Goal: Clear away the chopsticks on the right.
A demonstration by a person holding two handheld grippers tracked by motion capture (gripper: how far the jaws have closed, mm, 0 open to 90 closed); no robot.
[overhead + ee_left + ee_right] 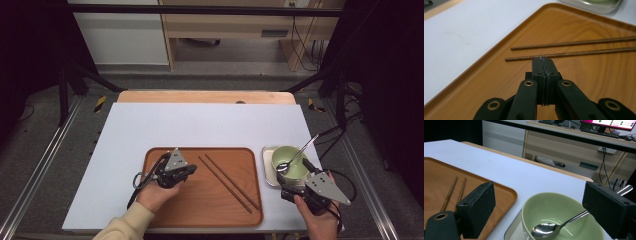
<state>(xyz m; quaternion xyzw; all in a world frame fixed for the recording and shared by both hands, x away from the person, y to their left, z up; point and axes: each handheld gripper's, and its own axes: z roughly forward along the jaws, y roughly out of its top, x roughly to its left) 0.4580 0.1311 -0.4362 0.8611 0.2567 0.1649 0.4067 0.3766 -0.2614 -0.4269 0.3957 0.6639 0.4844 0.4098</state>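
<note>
Under my hands lies a pale grey-white mat point(200, 125) spread over a wooden table point(205, 96), its bare wood edge showing at the far side; beyond it are a grey floor, black frame bars, a light wooden desk point(235, 22) and dangling cables, and my right gripper view catches a lit monitor on that desk. On the mat sits a brown wooden tray point(165, 212) with two dark wooden chopsticks point(227, 182) lying side by side, slanting across its middle. To the right of the tray, close beside it, a small metal tray point(268, 172) holds a green bowl point(295, 172), and a metal spoon point(286, 166) rests in the bowl with its handle leaning out over the far right rim. My left gripper point(189, 172) hangs low over the left part of the wooden tray with its jaws pressed together on nothing; in my left gripper view its tip point(543, 61) sits just short of the nearer chopstick's end, and I cannot tell whether it touches it. My right gripper point(292, 189) is at the near edge of the bowl with its jaws spread wide; in my right gripper view the bowl point(549, 205) and the spoon point(546, 230) lie between them, gripped by neither.
</note>
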